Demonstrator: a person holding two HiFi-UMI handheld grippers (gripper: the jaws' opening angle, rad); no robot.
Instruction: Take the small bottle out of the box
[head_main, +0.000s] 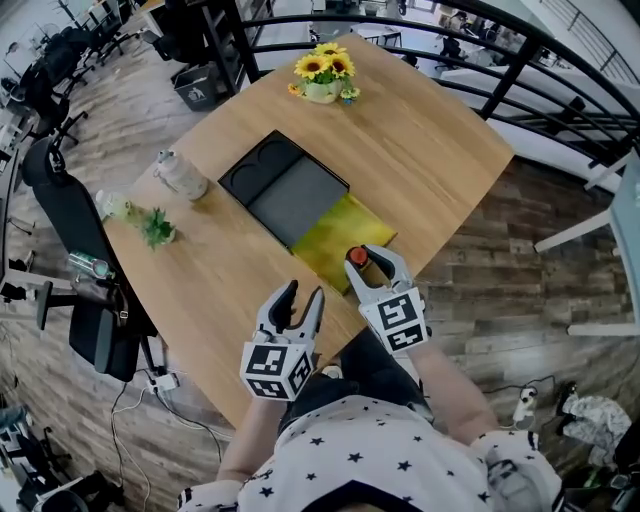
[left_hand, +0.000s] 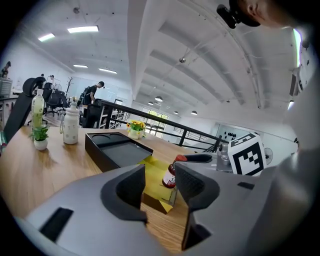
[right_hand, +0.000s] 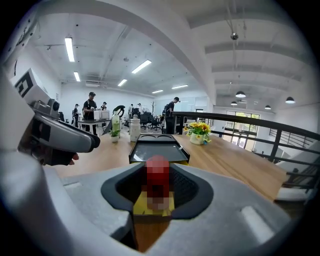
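1. My right gripper (right_hand: 159, 194) is clamped on the small red-capped bottle (left_hand: 170, 175), low over the open yellow cardboard box (head_main: 335, 238).
2. My left gripper (head_main: 301, 298) stands apart, empty.
3. Remaining, I judge: lifting it clear.

A wooden bench (head_main: 430, 150) stands on a dark wood floor (head_main: 520, 250), with a black railing (head_main: 515, 70) far past the right tool (head_main: 373, 260), a black chair (head_main: 70, 210) off to its left, and long lights (right_hand: 68, 49) on the white ceiling (right_hand: 200, 30).
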